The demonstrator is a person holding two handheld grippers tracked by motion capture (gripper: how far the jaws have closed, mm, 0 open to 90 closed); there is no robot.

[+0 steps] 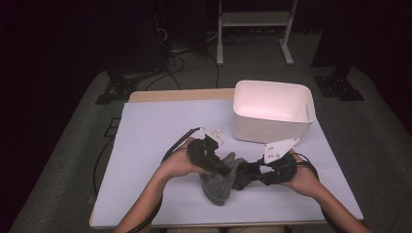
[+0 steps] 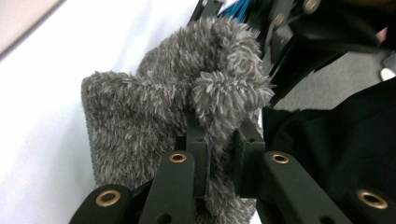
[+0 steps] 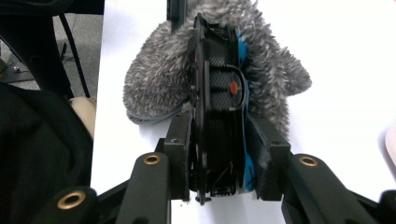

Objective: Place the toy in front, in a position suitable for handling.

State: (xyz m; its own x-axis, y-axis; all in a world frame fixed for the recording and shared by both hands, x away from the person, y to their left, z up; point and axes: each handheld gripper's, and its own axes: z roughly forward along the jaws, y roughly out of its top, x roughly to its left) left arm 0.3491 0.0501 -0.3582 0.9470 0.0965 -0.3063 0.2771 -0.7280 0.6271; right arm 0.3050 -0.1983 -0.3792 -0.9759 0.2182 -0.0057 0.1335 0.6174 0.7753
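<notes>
Grey fleece, thick-piled, is the material in hand: a fuzzy mitt-like cover lies on the white table near its front edge, between the two grippers. The left gripper is clenched on a fold of that fleece at the cover's opening. The right gripper grasps a flat black device with blue and mesh parts edgewise, its far end lying against or within the fleece; which one cannot be told. Judgement: the work appears to be either sheathing or unsheathing the device, and it is partway, both parts being held and close together. Beyond, the white bin stands at the table's far right, nothing visible inside it.
</notes>
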